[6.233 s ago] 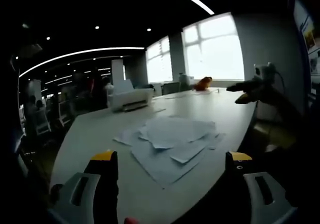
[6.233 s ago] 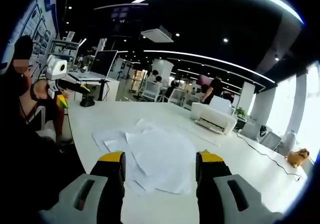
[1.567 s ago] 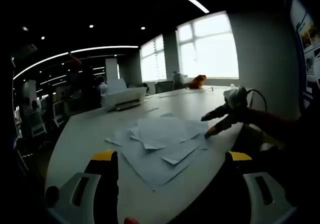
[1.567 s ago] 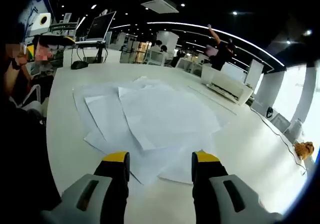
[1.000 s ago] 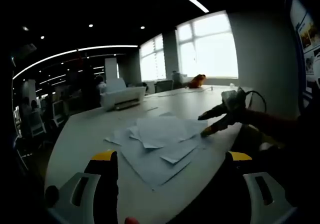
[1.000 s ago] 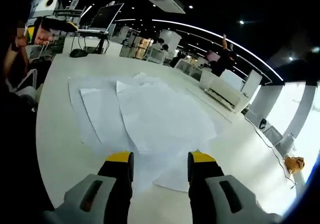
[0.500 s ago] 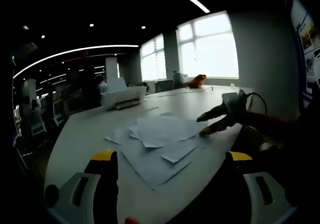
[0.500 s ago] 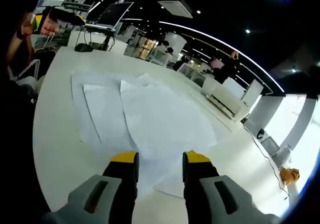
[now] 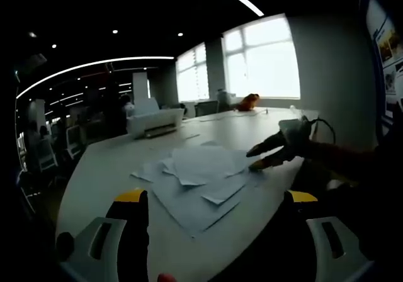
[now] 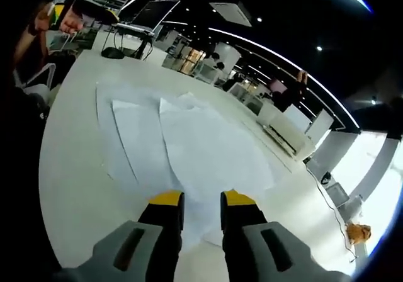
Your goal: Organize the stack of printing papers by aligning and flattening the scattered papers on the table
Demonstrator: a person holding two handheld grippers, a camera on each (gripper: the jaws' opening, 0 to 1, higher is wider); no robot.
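Scattered white papers lie overlapping in a loose heap on the white table. My left gripper hangs open above the table's near edge, well short of the sheets. My right gripper comes in from the right of the left gripper view, its yellow tips at the heap's edge. In the right gripper view the papers spread out ahead. My right gripper is low over the nearest sheets, jaws drawn close together with a narrow gap left and a paper edge showing in the gap.
A white printer stands at the far side of the table, seen also as the printer. An orange toy sits by the window. A monitor on a stand stands beyond the table's far end. People move about in the background.
My right gripper has dropped lower and closer to the papers' edge, and its jaws have narrowed steadily. My left gripper has stayed put and open.
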